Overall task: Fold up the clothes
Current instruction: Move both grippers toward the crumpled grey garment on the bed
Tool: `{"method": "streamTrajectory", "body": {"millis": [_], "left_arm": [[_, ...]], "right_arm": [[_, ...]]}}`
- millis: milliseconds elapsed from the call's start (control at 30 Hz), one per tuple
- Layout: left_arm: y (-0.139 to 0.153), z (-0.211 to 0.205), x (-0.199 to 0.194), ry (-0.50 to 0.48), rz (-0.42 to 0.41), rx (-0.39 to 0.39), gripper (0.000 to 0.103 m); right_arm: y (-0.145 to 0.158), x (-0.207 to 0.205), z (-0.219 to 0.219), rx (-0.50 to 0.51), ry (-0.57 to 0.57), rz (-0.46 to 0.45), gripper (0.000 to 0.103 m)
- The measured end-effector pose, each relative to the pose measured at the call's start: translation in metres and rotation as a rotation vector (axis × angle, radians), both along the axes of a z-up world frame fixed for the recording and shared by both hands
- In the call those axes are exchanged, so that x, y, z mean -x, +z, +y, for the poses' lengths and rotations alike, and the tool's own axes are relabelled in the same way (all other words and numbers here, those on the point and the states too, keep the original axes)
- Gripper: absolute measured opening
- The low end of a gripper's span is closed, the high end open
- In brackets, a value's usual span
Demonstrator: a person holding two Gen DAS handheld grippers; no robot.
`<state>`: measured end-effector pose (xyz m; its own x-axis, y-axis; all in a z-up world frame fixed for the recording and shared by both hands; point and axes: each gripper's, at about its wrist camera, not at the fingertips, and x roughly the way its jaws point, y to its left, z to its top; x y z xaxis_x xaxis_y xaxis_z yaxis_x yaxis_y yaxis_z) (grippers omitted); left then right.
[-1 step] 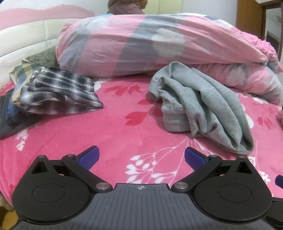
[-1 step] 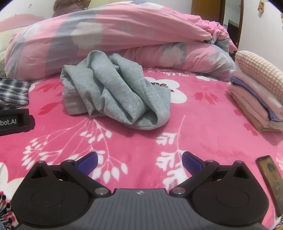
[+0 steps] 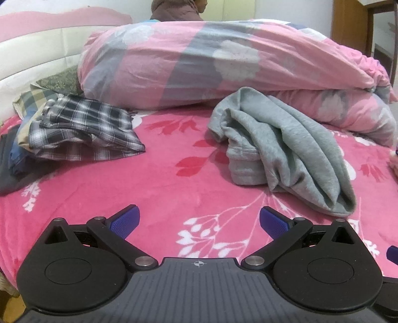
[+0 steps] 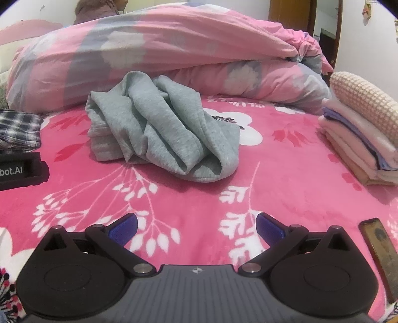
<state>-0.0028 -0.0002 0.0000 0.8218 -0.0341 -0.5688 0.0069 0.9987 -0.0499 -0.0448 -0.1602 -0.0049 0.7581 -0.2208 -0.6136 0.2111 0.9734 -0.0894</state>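
A crumpled grey sweatshirt lies in a heap on the pink flowered bedspread; it also shows in the right wrist view. My left gripper is open and empty, low over the bedspread, short of the sweatshirt and to its left. My right gripper is open and empty, low over the bedspread, in front of the sweatshirt. The left gripper's body shows at the left edge of the right wrist view.
A rolled pink and grey duvet lies across the back. A pile of plaid clothes sits at the left. A stack of folded clothes sits at the right. A phone lies near the right front. A person sits behind the duvet.
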Motion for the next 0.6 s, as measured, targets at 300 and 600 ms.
{"method": "streamTrajectory", "body": {"millis": [300,600], "left_arm": [[0.001,0.004,0.014,-0.073,0.019,-0.027,0.103],[-0.015,0.013,0.013,-0.153,0.170,0.077,0.103]], "right_arm": [[0.006,0.017,-0.004,-0.026,-0.045,-0.039,0.103],[0.013,0.025,-0.021,-0.040,-0.101,-0.038,0.103]]}}
